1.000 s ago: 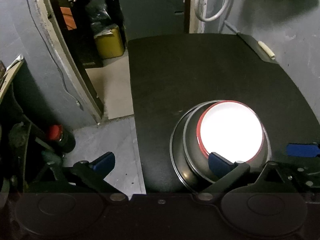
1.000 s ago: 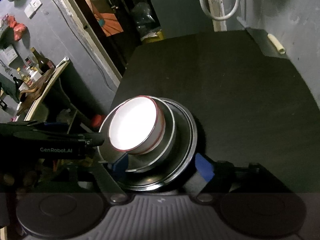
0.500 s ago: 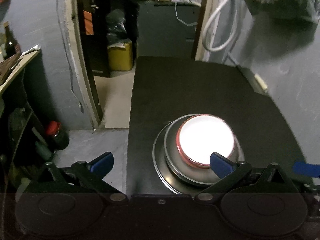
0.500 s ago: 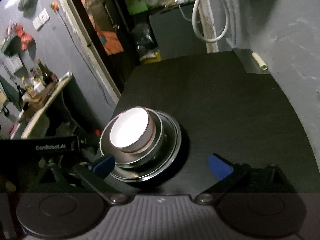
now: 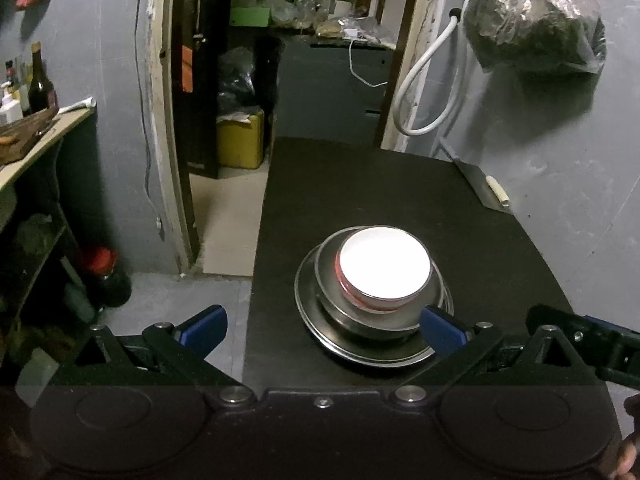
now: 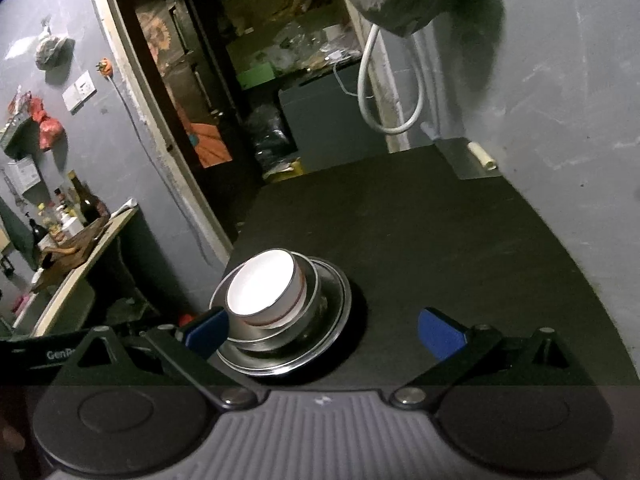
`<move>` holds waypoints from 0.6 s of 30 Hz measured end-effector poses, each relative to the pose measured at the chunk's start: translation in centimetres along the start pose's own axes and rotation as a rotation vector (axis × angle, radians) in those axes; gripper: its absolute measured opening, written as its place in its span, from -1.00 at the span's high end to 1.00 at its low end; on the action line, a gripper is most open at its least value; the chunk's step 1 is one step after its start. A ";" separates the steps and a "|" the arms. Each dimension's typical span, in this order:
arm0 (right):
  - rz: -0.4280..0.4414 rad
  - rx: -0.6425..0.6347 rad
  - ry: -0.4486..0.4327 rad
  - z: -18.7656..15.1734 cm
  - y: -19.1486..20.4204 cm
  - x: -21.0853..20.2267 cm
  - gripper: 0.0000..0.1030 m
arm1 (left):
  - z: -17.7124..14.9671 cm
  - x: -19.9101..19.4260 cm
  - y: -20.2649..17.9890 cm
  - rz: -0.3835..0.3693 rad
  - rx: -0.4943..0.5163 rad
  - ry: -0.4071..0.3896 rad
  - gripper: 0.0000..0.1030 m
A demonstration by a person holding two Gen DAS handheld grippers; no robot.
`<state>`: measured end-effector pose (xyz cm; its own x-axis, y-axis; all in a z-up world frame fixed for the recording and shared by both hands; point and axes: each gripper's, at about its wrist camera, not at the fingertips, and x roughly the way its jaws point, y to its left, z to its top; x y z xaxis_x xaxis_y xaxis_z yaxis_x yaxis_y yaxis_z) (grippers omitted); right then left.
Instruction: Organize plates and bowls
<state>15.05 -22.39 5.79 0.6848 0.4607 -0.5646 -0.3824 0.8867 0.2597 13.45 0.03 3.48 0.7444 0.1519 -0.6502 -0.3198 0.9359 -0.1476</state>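
3 dishes are sitting nested on the black table (image 5: 400, 200), near its left edge and toward the near end: a white bowl (image 5: 386, 268) with a red band around its outside is resting inside a steel bowl (image 5: 360, 316), and that bowl is standing on a steel plate (image 5: 320, 332). The white bowl's inside is glaring too bright to show anything in it.

The left gripper (image 5: 323, 324) is hovering at the near side of the stack with its 2 blue-tipped fingers (image 5: 442, 330) spread wide; the right tip is overlapping the plate's near right rim in the left wrist view, the left tip is hanging over the floor beyond the table edge, and nothing is clamped between them.

The right gripper (image 6: 324, 330) is also standing fully apart and holding nothing. Its left tip is lying in front of the stack's near left side in its own view, and its right tip is hanging over bare tabletop well right of the dishes.

A white hose (image 5: 424, 80) is looping on the far wall, with a filled plastic bag (image 5: 536, 20) hanging to its right.
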 end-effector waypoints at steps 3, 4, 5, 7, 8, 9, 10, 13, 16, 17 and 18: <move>-0.045 0.004 -0.017 -0.6 1.2 -0.7 -1.00 | -0.4 -1.0 1.3 -0.024 0.013 -0.023 -0.98; -0.062 0.008 -0.023 -0.8 1.6 -1.1 -1.00 | -0.6 -1.4 1.7 -0.028 0.011 -0.024 -0.98; -0.074 0.011 -0.029 -1.0 2.0 -1.4 -1.00 | -0.7 -1.7 2.1 -0.035 0.010 -0.025 -0.98; -0.089 0.005 -0.046 -1.5 2.9 -2.1 -1.00 | -1.0 -2.5 3.0 -0.053 0.011 -0.036 -0.98; -0.098 0.000 -0.055 -1.8 3.5 -2.5 -1.00 | -1.3 -2.8 3.3 -0.056 0.014 -0.041 -0.98; -0.105 0.000 -0.062 -2.0 3.9 -2.8 -1.00 | -1.5 -3.2 3.7 -0.060 0.021 -0.042 -0.98; -0.109 0.000 -0.068 -2.2 4.3 -3.0 -1.00 | -1.6 -3.4 4.0 -0.064 0.034 -0.043 -0.98; -0.119 -0.003 -0.090 -2.7 5.4 -3.7 -1.00 | -1.9 -4.4 4.7 -0.069 0.069 -0.058 -0.98; -0.123 -0.009 -0.103 -3.2 6.4 -4.3 -1.00 | -2.1 -5.1 5.4 -0.075 0.093 -0.071 -0.98; -0.124 -0.013 -0.106 -3.3 6.8 -4.4 -1.00 | -2.2 -5.3 5.7 -0.078 0.097 -0.074 -0.98; -0.125 -0.017 -0.107 -3.4 7.1 -4.4 -1.00 | -2.2 -5.5 5.9 -0.081 0.099 -0.077 -0.98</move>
<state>7.20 -18.28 7.45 0.7898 0.3487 -0.5047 -0.2997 0.9372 0.1785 6.17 4.02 4.50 0.8093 0.0954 -0.5796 -0.2007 0.9722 -0.1203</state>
